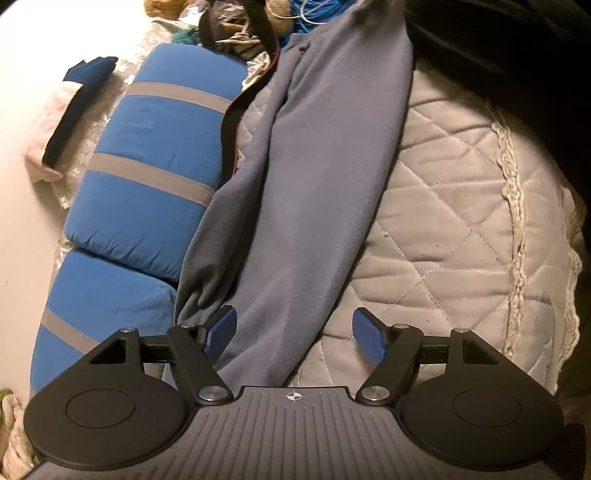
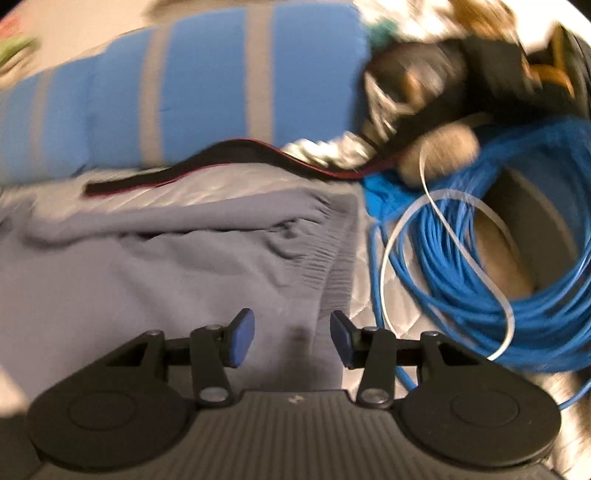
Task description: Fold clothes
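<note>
A grey garment (image 1: 306, 177) lies folded lengthwise in a long strip across the quilted white bed cover (image 1: 450, 206). My left gripper (image 1: 295, 336) hovers over the strip's near end, open, its blue pads (image 1: 221, 332) apart with cloth below them but not pinched. In the blurred right wrist view the same grey garment (image 2: 147, 266) shows its ribbed hem end. My right gripper (image 2: 291, 338) is open above that end, with nothing gripped between its blue pads (image 2: 243, 338).
Blue pillows with grey stripes (image 1: 155, 162) lie along the garment's left side, with a black strap (image 1: 229, 122) between. A coil of blue cable (image 2: 498, 240) with a white band sits right of the hem. Clutter piles up at the far end (image 1: 236, 26).
</note>
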